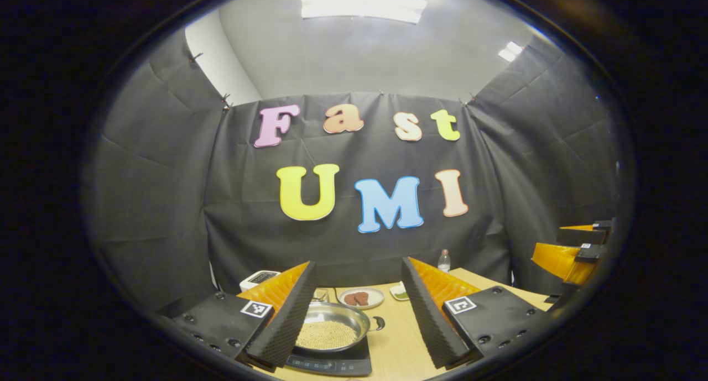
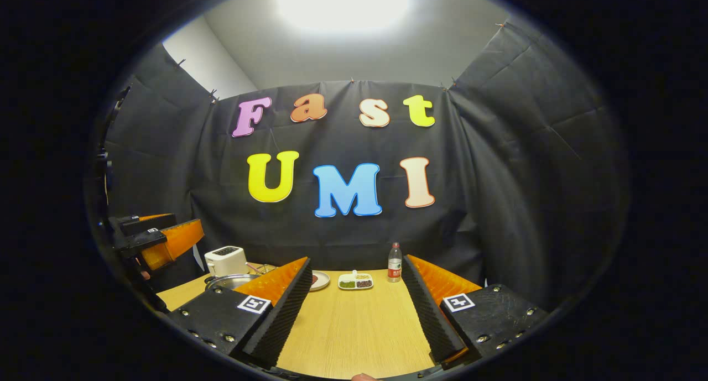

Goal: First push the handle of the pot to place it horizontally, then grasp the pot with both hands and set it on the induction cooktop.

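I see the pot at the bottom of the left gripper view, between my left gripper's fingers and farther off. It sits on the induction cooktop, filled with small pale grains, and its short dark handle points to the right of the frame. I judge the placing as done, with little or nothing left.

Both grippers are released and hold nothing: the left one has its fingers spread wide, and so does the right gripper, low in the right gripper view over bare table.

The surface is a light wooden table. Farther back stand a plate with brown pieces, a divided dish, a water bottle and a white toaster at the left of that frame. Black cloth walls close the booth, and a lamp glares at the top.
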Motion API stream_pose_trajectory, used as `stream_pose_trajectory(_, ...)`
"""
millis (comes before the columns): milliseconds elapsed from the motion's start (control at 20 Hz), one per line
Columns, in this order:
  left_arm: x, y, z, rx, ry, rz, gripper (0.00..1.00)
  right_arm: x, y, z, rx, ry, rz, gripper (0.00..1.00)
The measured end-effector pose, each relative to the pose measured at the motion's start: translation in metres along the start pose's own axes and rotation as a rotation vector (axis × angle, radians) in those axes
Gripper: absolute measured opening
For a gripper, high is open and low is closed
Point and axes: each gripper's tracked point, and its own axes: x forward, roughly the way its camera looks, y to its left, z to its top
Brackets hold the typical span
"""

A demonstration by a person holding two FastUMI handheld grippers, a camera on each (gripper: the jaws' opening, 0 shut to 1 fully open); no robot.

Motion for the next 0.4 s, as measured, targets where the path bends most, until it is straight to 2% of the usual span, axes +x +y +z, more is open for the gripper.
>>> stream_pose_trajectory(50, -0.001, 0.001, 0.000, -0.007, -0.002, 0.000, 0.92, 0.002, 0.001, 0.002, -0.002, 0.000, 0.001, 0.98)
stream_pose_trajectory(100, -0.001, 0.003, -0.002, -0.013, -0.003, 0.003, 0.98, 0.004, 0.002, 0.004, -0.004, -0.005, 0.001, 0.98)
stream_pose_trajectory(200, -0.001, 0.009, -0.002, -0.024, -0.002, 0.015, 1.00, 0.007, 0.007, 0.009, -0.004, -0.019, 0.007, 0.97)
stream_pose_trajectory(400, 0.000, 0.022, -0.001, -0.029, -0.010, 0.039, 1.00, 0.012, 0.017, 0.016, -0.023, -0.042, 0.024, 0.98)
